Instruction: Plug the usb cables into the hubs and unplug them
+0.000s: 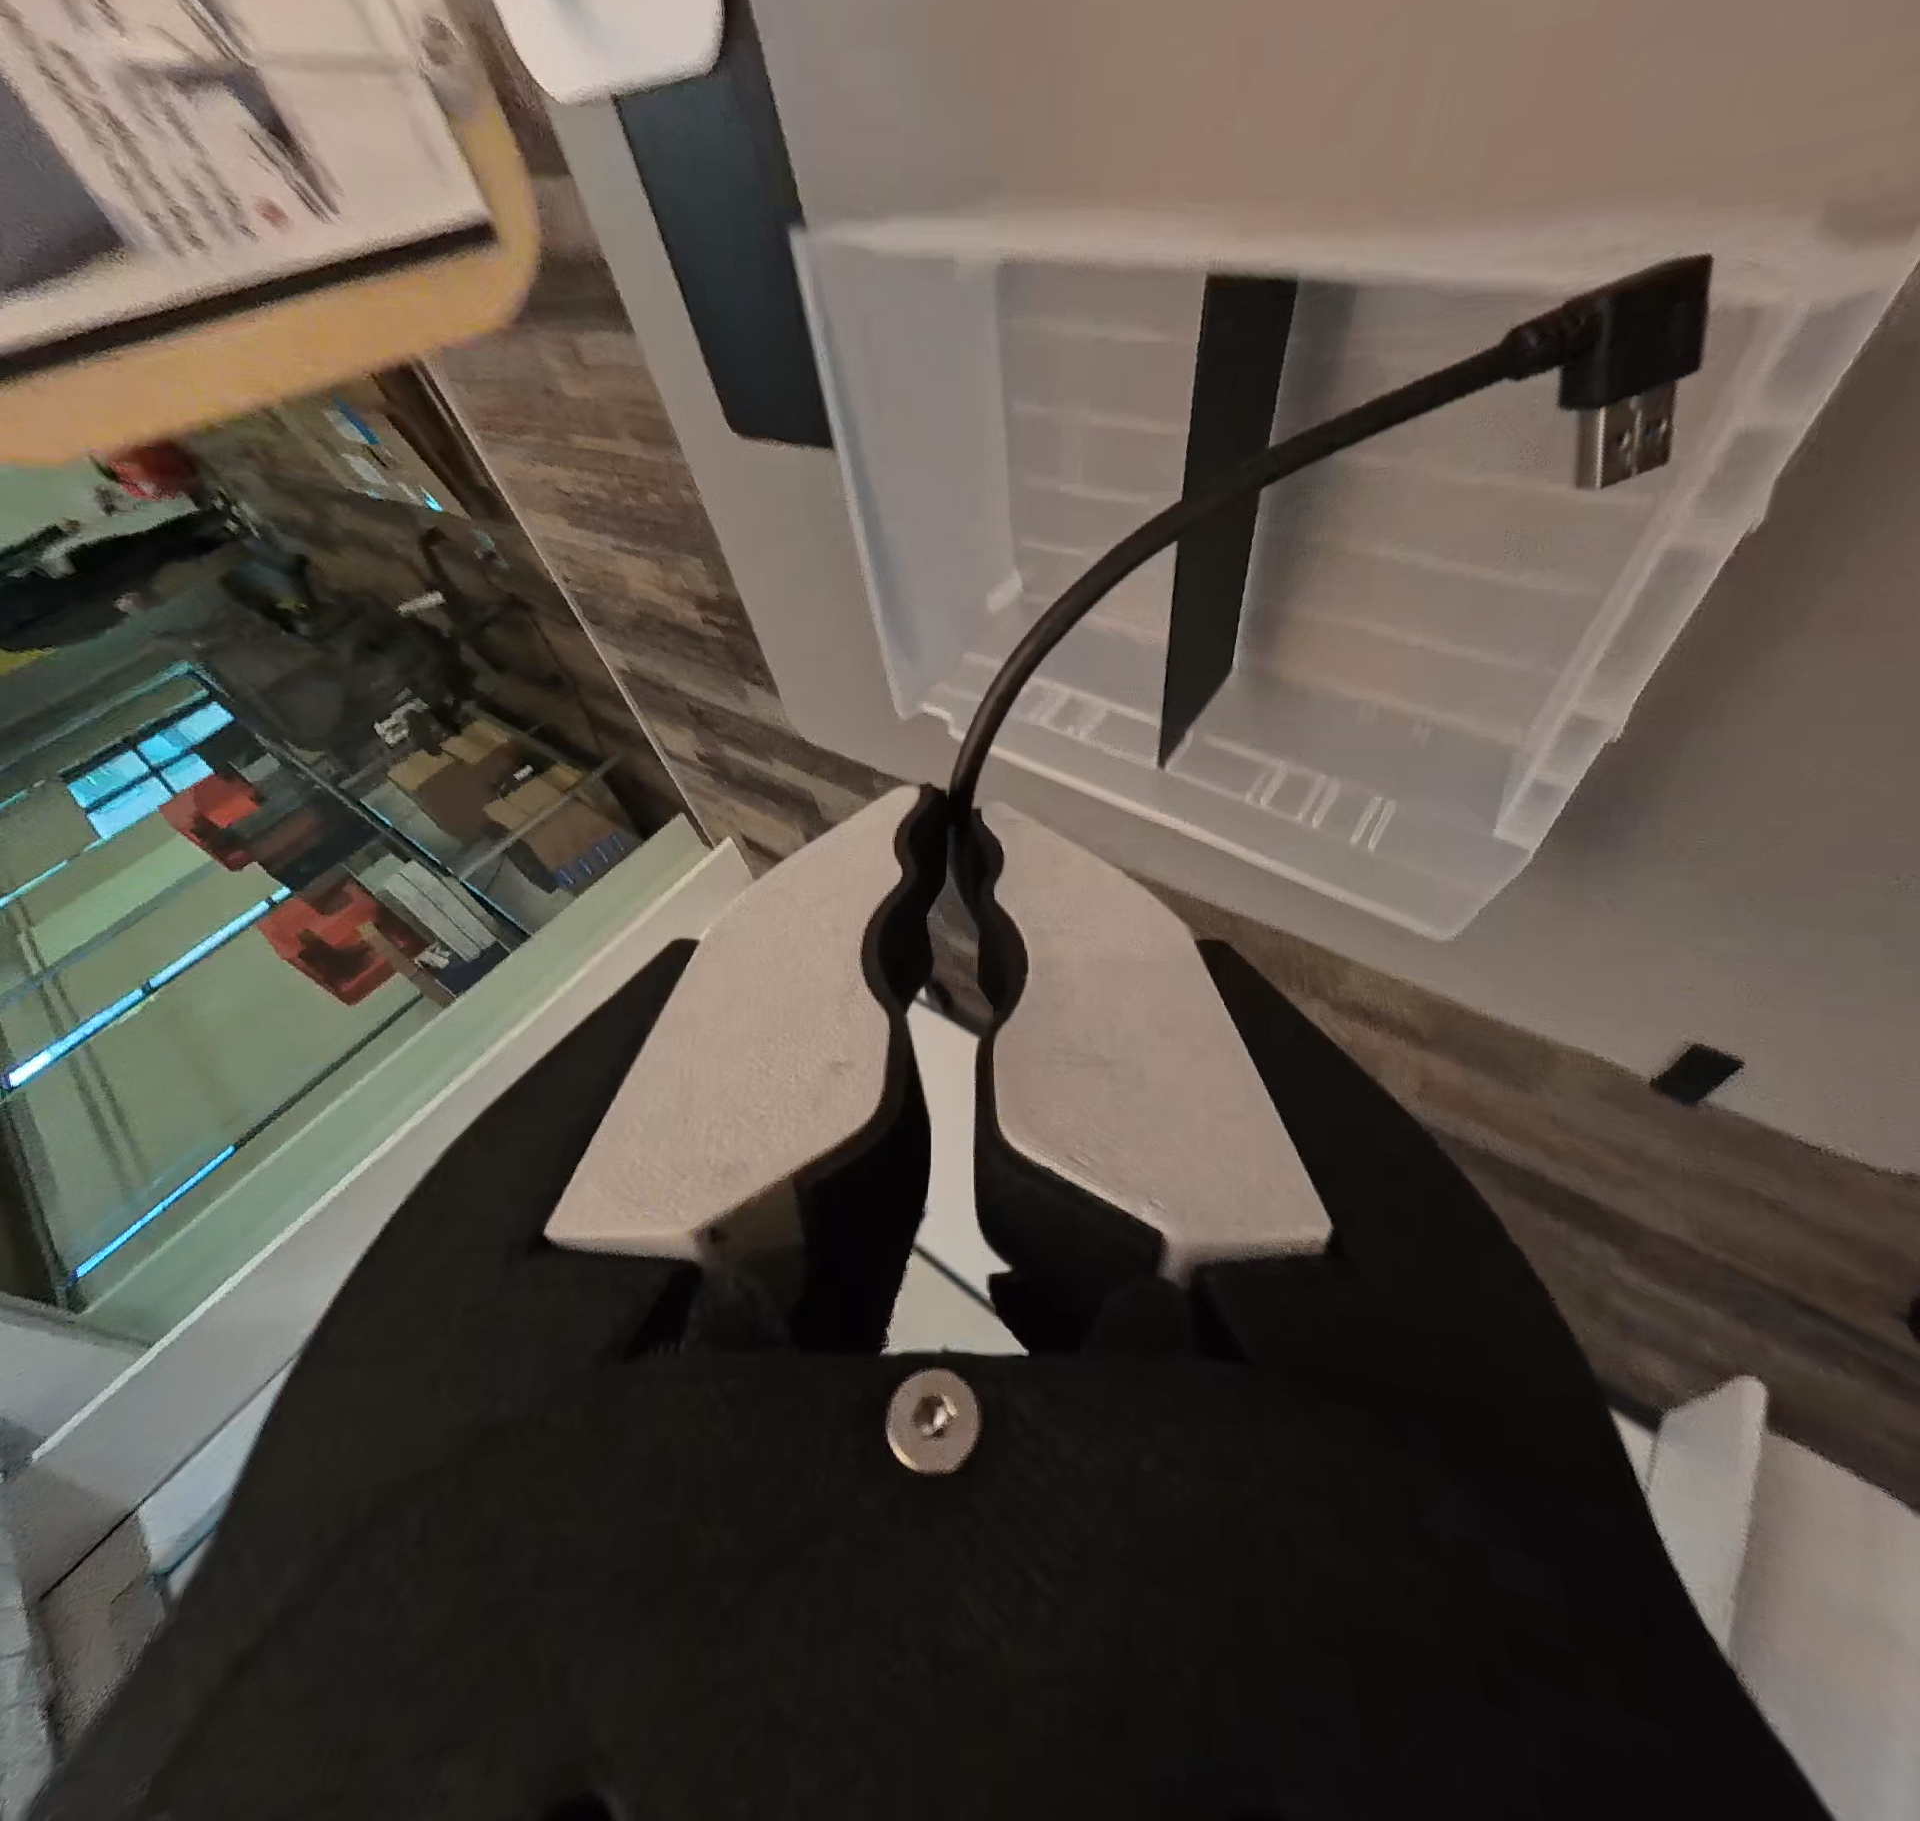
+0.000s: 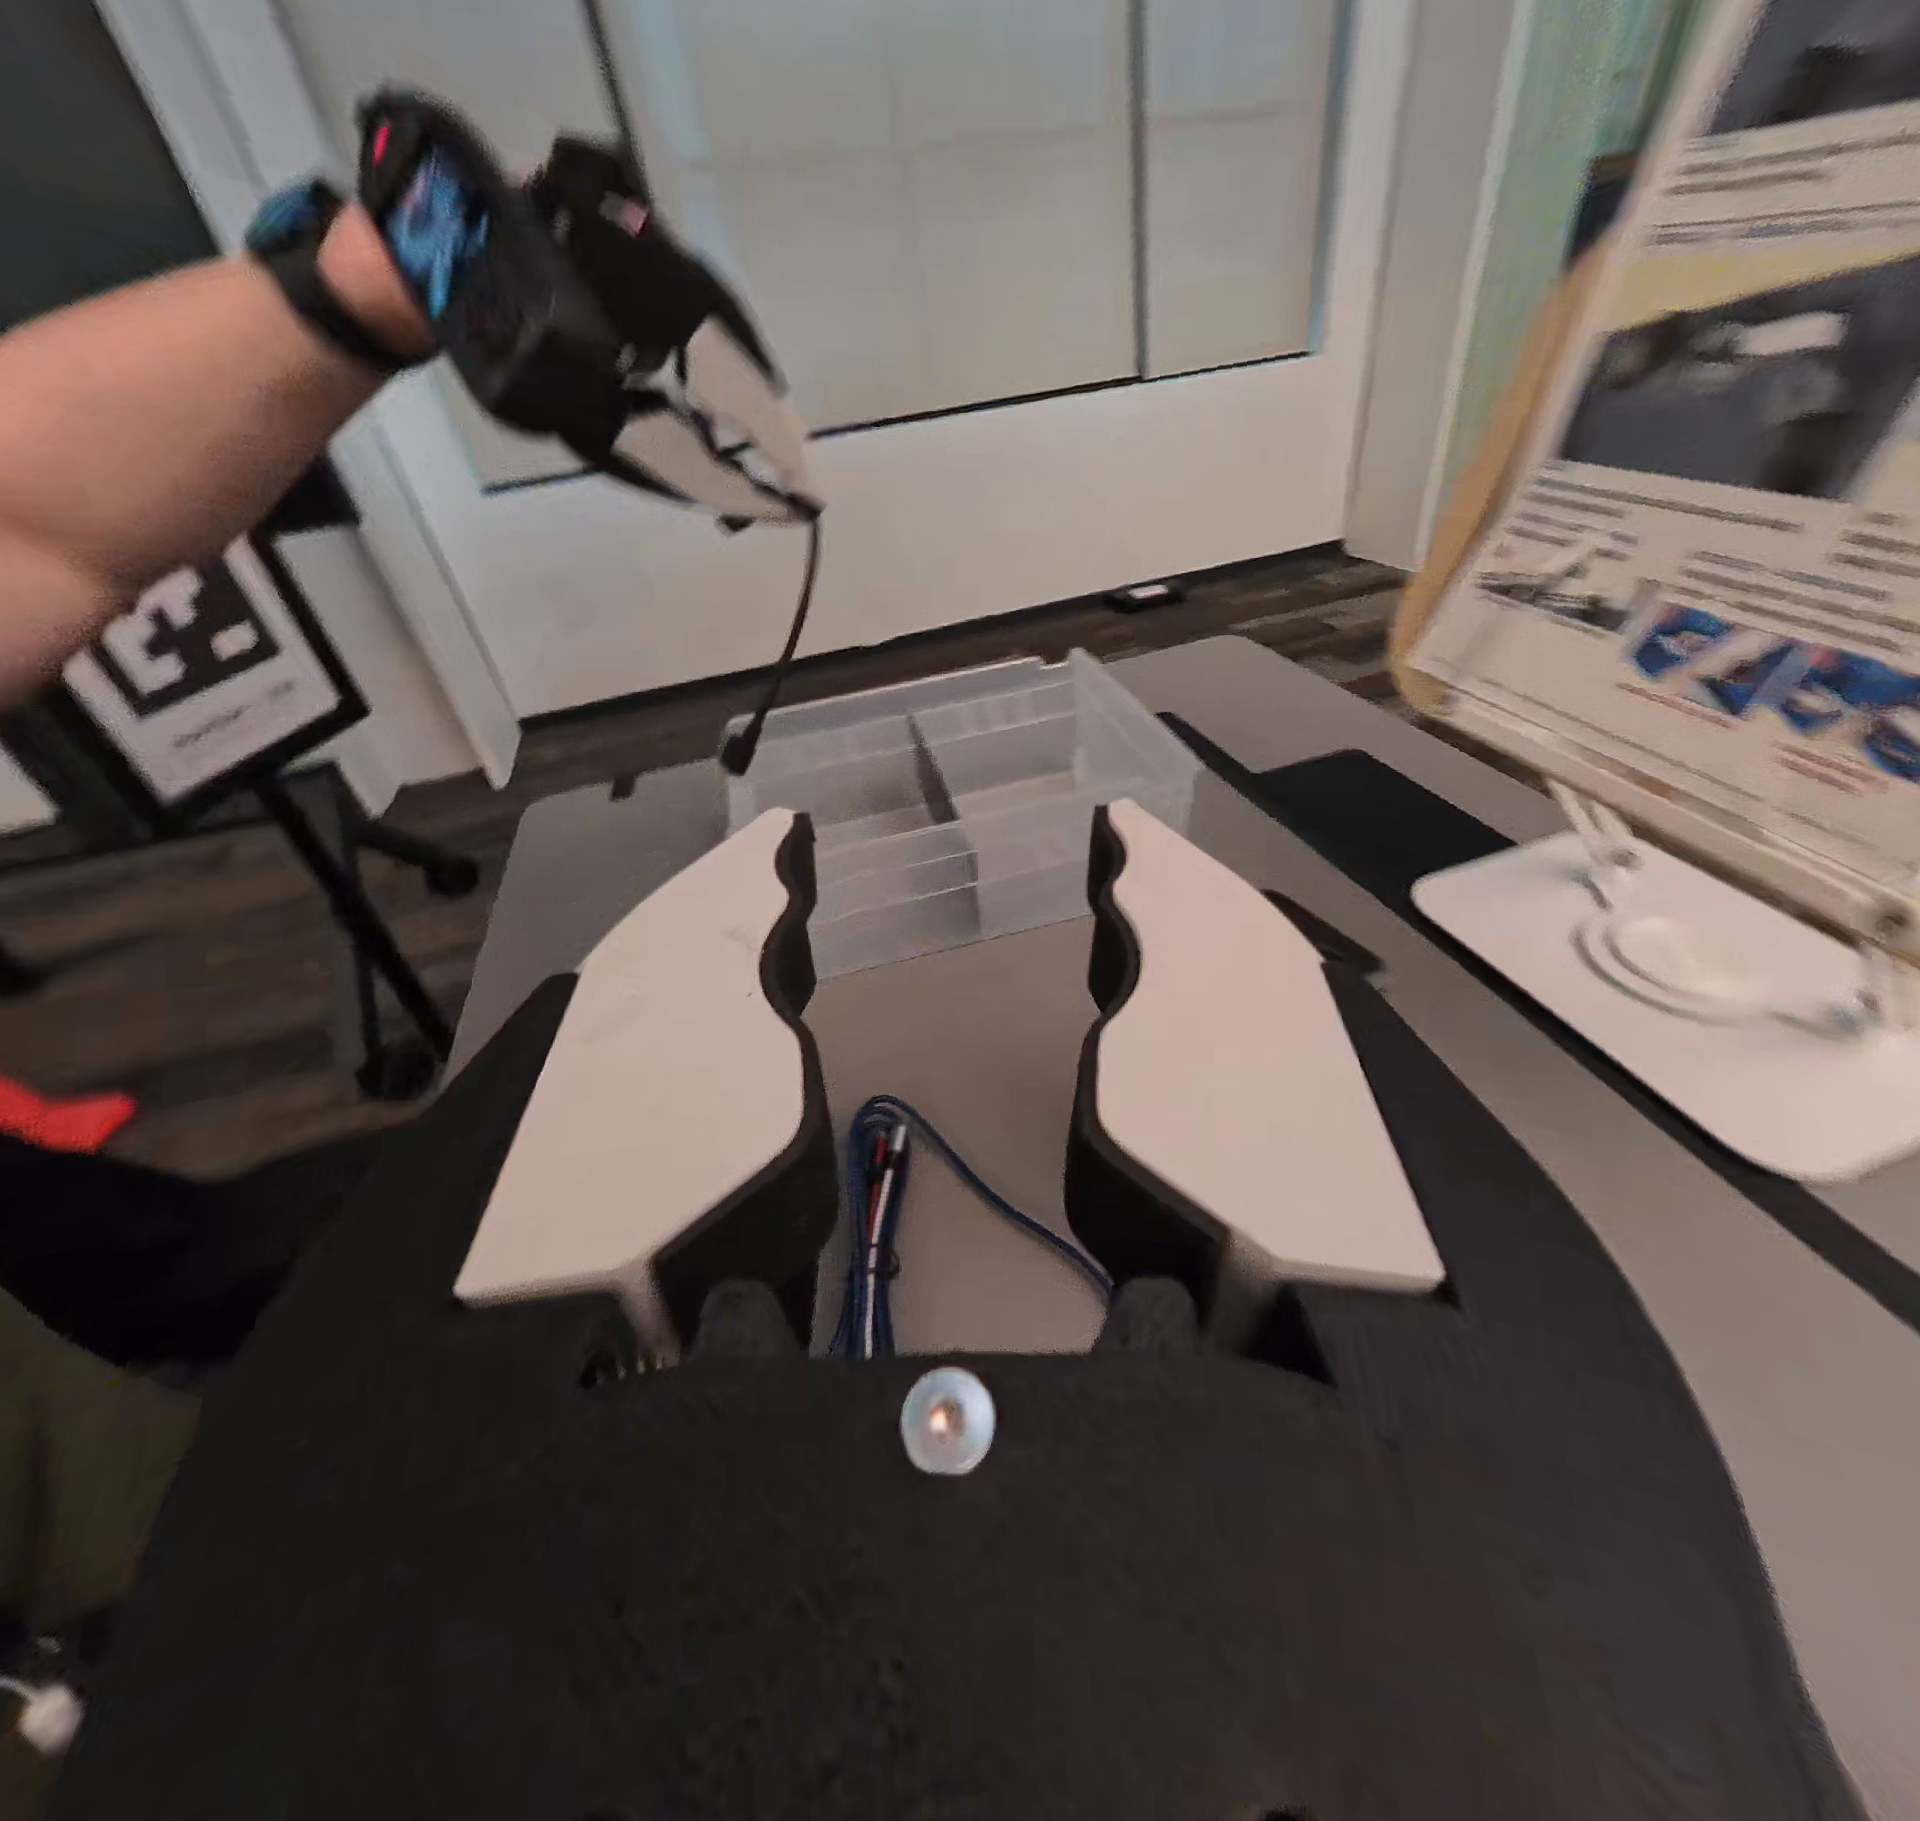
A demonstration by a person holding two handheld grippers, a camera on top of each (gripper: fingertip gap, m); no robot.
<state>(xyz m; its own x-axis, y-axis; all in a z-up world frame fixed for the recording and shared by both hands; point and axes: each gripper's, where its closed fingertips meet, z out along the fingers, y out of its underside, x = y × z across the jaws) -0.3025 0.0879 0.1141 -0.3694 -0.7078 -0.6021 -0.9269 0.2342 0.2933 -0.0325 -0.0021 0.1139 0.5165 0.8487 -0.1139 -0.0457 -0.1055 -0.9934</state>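
Here, left claw (image 1: 951, 841) pinching usb cable (image 1: 1081, 587) — above bin (image 1: 1662, 691)

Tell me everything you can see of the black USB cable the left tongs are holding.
The black USB cable is short, thin and round, with a matte rubbery look. The left tongs are shut on it at their tips. From there it arcs to a right-angle black plug with a bare metal USB-A tip, plugged into nothing. It hangs in the air over the clear plastic divided box, touching only the tongs.
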